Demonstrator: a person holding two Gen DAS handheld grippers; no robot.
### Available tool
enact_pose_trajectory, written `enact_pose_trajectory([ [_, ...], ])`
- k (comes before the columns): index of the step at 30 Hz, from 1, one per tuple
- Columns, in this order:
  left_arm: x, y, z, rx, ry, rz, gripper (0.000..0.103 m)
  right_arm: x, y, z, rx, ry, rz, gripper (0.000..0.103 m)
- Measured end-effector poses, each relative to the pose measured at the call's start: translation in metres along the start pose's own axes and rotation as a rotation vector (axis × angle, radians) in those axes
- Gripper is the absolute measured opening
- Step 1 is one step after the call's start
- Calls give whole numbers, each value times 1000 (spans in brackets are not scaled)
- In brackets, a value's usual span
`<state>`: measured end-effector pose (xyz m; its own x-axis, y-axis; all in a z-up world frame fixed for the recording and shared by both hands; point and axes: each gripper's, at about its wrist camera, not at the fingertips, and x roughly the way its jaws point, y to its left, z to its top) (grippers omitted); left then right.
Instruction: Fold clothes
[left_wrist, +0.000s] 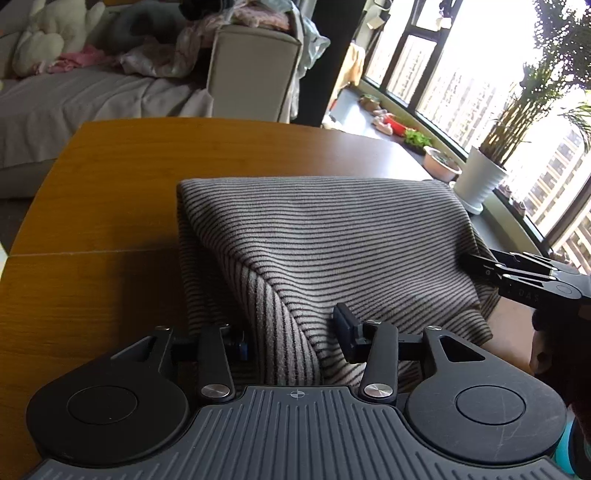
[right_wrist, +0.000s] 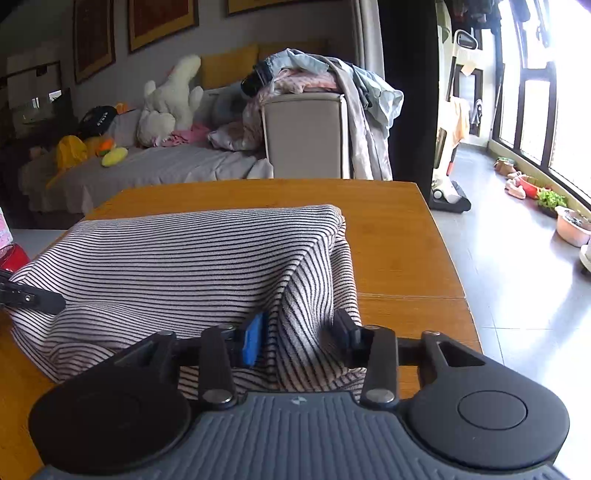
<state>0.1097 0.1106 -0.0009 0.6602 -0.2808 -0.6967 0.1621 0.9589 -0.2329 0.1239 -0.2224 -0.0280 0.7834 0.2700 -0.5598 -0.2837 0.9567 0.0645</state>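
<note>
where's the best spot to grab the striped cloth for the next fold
Probably the near corners of the grey-and-black striped knit garment, coming in low from the near table edge: there the layers bunch into raised folds, one already between each gripper's fingers, left gripper, right gripper.

Daylight pours through blown-out windows (left_wrist: 461, 74) beyond the tongs' right; the tabletop (left_wrist: 110, 221) by the left finger sits in shadow. Fisheye bends edges, focus soft.

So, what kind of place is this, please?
Probably a living room in a high-rise flat: a sofa with a plush toy, a wooden table, and large windows facing tower blocks.
</note>
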Motion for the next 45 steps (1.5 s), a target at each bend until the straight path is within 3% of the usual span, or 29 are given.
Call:
enact_pose_trajectory([
  [2, -14, -7, 4, 56, -42, 40, 53, -7, -1, 4, -7, -16, -7, 64],
  [4, -26, -18, 6, 103, -83, 70, 60, -16, -4, 10, 0, -46, -12, 71],
  [7, -35, -29, 8, 120, -103, 38, 63, -26, -6, 21, 31, -100, 20, 83],
  [11, -35, -46, 8, 136, -108, -9, 73, -24, 5, 28, 39, -130, 160, 103],
  [14, -28, -55, 4, 133, -93, -65, 87, -5, 10, 23, 68, -80, 257, 103],
  [18, 6, -48, -9, 49, 36, -174, 94, 27, 2, 5, 159, -1, 247, 103],
  [20, 21, -42, -14, 30, 53, -163, 94, 24, -4, 2, 200, -10, 275, 103],
  [23, 28, -34, -7, 26, 15, -171, 96, 18, -10, -4, 238, 2, 303, 103],
  [28, 43, -12, 12, -11, -16, -152, 96, -6, 5, -20, 201, 16, 329, 103],
  [34, 63, 4, 37, -5, -69, -75, 96, -26, 39, -28, 137, 69, 445, 103],
  [38, 50, 0, 38, -52, -37, -71, 98, -40, 54, -13, 12, 50, 350, 103],
  [42, 18, -7, 24, -95, -33, -156, 98, -46, 37, 19, -28, -57, 197, 103],
  [45, 10, -17, 15, -103, -17, -210, 98, -24, 21, 44, -57, -77, 65, 103],
])
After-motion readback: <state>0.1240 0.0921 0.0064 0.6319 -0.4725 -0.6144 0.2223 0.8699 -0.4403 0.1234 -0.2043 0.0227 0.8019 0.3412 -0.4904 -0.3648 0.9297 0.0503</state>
